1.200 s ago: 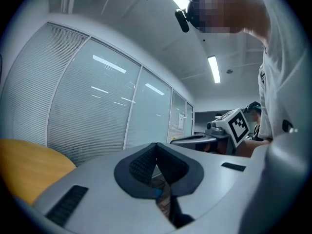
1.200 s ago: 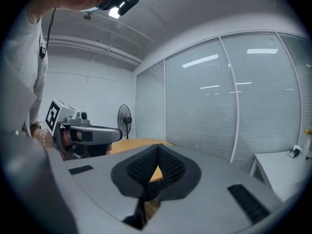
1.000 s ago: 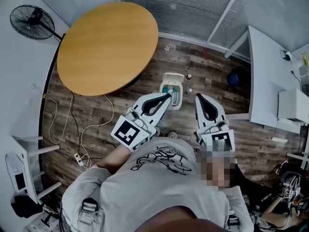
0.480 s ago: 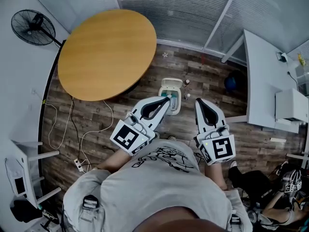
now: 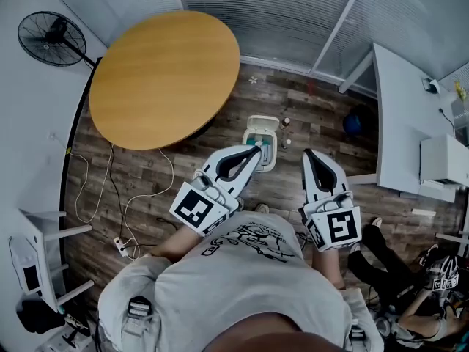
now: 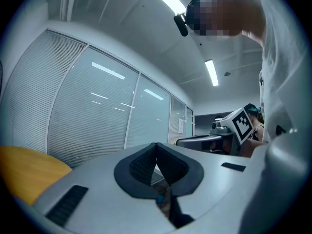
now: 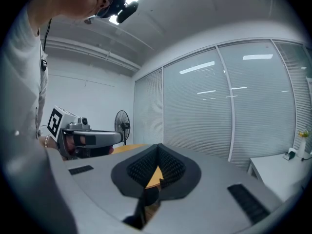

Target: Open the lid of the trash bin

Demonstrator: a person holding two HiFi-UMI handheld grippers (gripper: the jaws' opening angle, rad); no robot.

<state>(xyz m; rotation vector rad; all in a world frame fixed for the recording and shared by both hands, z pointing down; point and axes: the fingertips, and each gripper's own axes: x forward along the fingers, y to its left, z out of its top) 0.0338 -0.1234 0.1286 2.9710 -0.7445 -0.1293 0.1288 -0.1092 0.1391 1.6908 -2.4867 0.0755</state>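
Note:
A small white trash bin stands on the wooden floor below the round table, teal showing inside it; I cannot tell how its lid stands. In the head view my left gripper reaches over the bin's near side, shut and holding nothing. Just right of the bin, my right gripper is shut and empty too. Both gripper views look level across the room and do not show the bin. The left gripper and the right gripper each have their ribbed pads touching at the tips.
A round wooden table fills the upper left, with a floor fan beyond it. Two small bottles stand beside the bin. Cables trail on the floor at left. A white desk and a seated person are at right.
The right gripper has drifted slightly right in the head view. The left gripper has hardly moved. Both stayed shut. Someone's legs have come into view at lower right.

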